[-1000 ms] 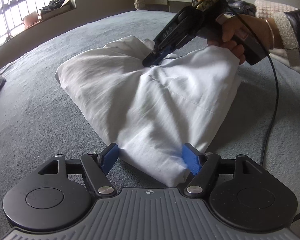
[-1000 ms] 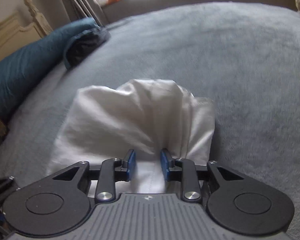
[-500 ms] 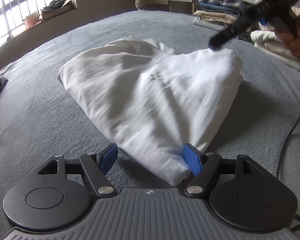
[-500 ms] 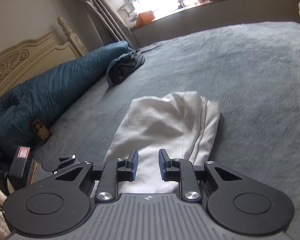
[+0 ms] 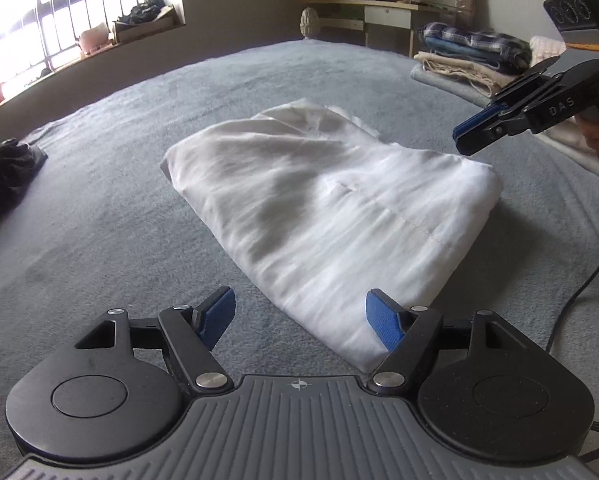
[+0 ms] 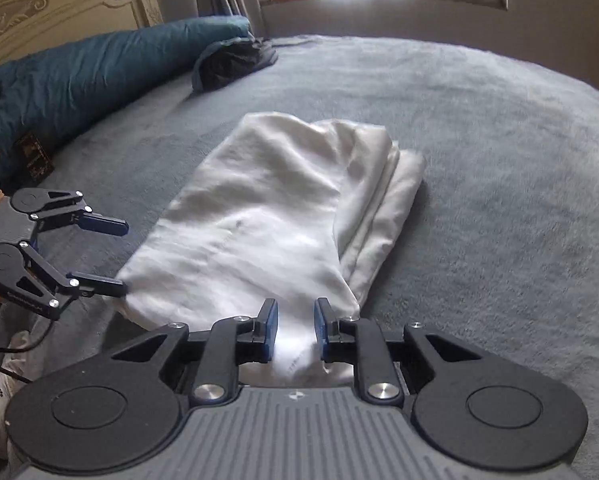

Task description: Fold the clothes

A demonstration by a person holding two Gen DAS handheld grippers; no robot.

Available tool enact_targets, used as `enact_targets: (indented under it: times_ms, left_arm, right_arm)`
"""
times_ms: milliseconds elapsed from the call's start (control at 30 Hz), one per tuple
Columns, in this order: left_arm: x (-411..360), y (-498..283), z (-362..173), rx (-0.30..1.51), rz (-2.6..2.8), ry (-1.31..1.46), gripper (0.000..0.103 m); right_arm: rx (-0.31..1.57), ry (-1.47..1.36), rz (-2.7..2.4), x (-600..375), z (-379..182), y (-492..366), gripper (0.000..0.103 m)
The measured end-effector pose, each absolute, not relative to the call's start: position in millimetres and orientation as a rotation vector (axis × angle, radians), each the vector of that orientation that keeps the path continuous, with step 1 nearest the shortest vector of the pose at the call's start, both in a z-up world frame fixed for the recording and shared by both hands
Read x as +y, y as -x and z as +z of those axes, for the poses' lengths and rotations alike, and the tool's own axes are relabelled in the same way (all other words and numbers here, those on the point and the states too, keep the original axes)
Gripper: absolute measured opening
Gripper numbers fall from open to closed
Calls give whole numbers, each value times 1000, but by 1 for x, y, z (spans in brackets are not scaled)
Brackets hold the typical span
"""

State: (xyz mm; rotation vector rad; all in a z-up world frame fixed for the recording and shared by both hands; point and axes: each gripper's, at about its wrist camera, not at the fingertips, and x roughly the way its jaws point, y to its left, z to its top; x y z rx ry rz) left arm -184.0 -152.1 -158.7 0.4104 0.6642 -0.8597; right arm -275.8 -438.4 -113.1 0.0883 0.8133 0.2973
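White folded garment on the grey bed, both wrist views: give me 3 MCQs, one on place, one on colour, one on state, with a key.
1. Where does the dark crumpled cloth lie?
A. On the white folded garment
B. Apart from it, by the teal rolled duvet
C. On the stack of folded clothes

2. What colour are the left gripper finger pads?
A. Blue
B. Red
C. Green

3. How does the right gripper stand?
A. Clamped on the garment
B. Lying on the grey bed cover
C. Raised clear of the garment, holding nothing

Key:
1 B: the right wrist view shows it against the duvet, bare bed cover between it and the garment.
2 A: both pads show blue.
3 C: the left wrist view shows it in the air, nothing between its fingers.
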Motion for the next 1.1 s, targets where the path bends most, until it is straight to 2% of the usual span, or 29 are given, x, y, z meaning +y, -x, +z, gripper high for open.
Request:
enact_targets:
  times_ms: [200,333,433,1100]
  left_arm:
    - [-161,184,-161,677,-873,-376,72]
    - [-170,194,-187,765,-878,-436,72]
    - [-173,204,-195,738,-878,-479,73]
    - [-156,195,-170,729,-881,-424,75]
  right_arm:
    - [743,-42,351,-419,-103,279,21]
    - [820,-4,317,-410,-130,278,21]
    - [900,57,281,-403,-160,279,21]
    - [832,71,224,-398,-153,289,22]
